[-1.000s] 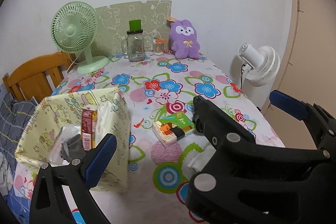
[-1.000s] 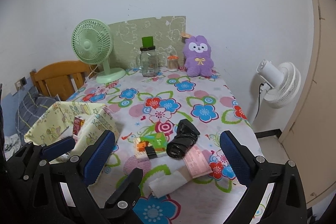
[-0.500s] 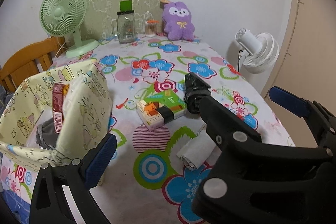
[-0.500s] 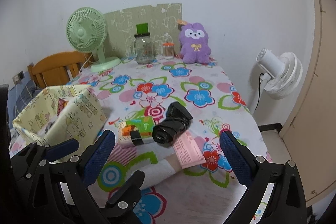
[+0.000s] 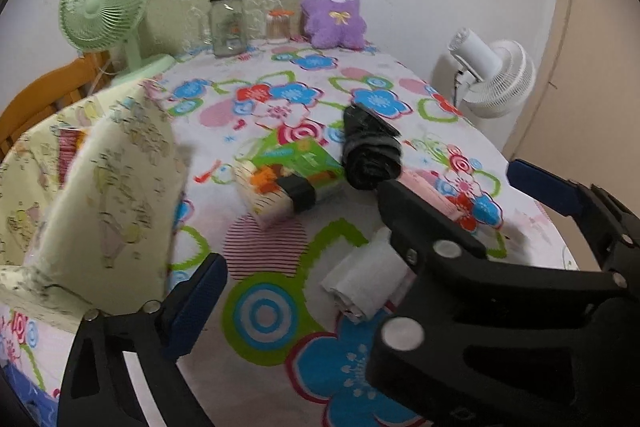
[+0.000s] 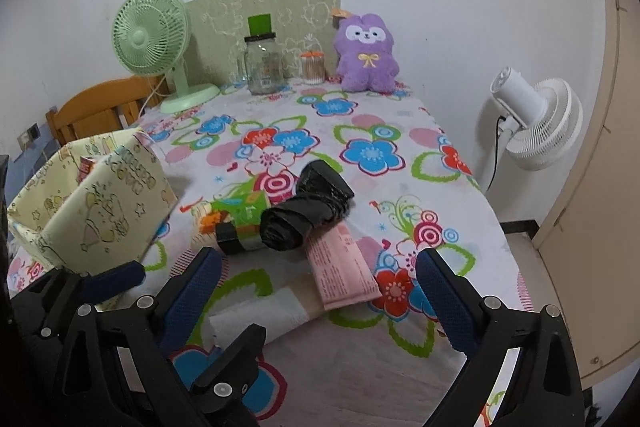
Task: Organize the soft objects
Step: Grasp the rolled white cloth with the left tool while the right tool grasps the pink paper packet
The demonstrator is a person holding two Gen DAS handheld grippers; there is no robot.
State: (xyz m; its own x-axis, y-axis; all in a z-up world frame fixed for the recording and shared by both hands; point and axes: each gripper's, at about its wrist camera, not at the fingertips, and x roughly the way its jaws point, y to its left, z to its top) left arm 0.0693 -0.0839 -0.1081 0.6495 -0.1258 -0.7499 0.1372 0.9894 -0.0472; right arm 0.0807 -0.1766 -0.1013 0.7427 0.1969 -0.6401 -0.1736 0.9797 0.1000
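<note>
On the flowered tablecloth lie a white rolled cloth, a black rolled bag, a pink packet and a green-and-white packet with a black band. A yellow patterned fabric box stands at the left, a red carton inside it. A purple plush sits at the far edge. My left gripper hovers over the white roll, its jaws closing, the pads touching nothing. My right gripper hangs open above the pink packet. The two grippers' fingers interleave.
A green desk fan, a glass jar and a small orange-lidded jar line the far wall. A white floor fan stands past the table's right edge. A wooden chair is behind the box.
Both grippers have sunk toward the table and tipped downward. The roll, bag and packets now look larger and nearer, and the fabric box has slid to the left of the left wrist view.
</note>
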